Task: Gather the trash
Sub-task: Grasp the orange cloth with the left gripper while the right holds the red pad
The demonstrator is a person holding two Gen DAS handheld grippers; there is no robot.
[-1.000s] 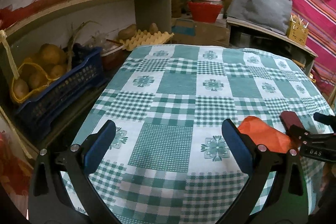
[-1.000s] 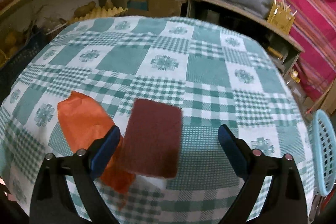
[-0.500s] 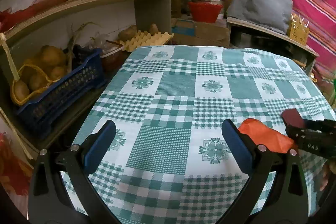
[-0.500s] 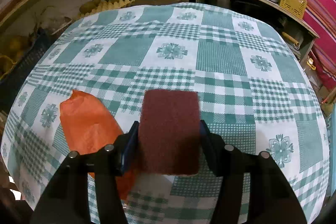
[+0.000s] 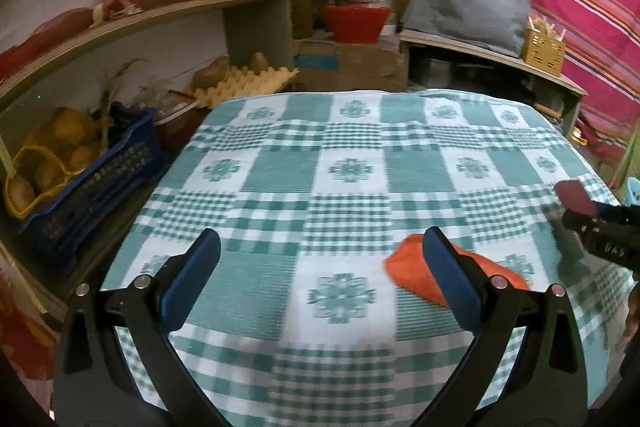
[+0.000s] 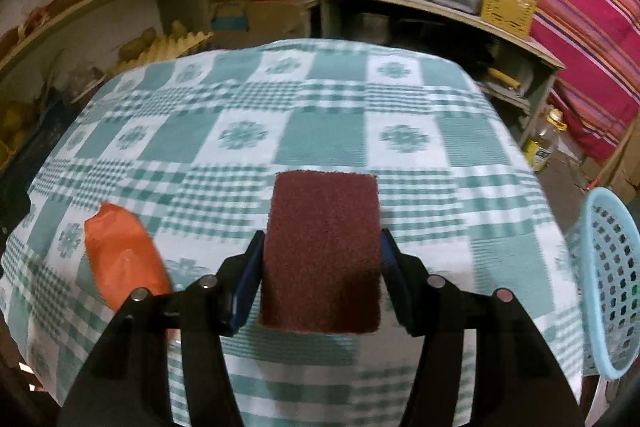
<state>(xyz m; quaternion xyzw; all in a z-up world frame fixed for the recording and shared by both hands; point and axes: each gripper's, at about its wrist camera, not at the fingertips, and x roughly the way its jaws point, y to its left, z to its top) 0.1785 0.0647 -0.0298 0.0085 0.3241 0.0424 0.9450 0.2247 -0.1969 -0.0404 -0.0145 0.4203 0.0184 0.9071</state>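
Left wrist view: the left hand-held gripper (image 5: 320, 279) hangs over the near edge of the surface (image 5: 352, 131), a table under a green-and-white checked cloth, its blue-padded jaws wide apart with nothing between them. A crumpled orange plastic wrapper (image 5: 412, 275) lies on the cloth just beyond and partly behind the right-hand pad, so it sits slightly to the right of the jaws' centre line, its long axis running toward the near right corner. At the right edge the right hand-held gripper (image 5: 592, 215) carries a dark red rectangular scouring pad (image 5: 572, 195) clear of the cloth. The middle and far side of the surface are bare, leaving open room to move.

Right wrist view: the right hand-held gripper (image 6: 320, 267) is clamped on the scouring pad (image 6: 320, 251) across its short sides, the long axis pointing forward along the fingers. The orange wrapper (image 6: 124, 259) lies to the left near the surface's left edge, well apart from this gripper. A light blue perforated plastic basket (image 6: 608, 279) stands just off the right edge of the surface, likely the drop point; the pad is close to it, with nothing in between. The free left gripper appears the nearer one for the wrapper.
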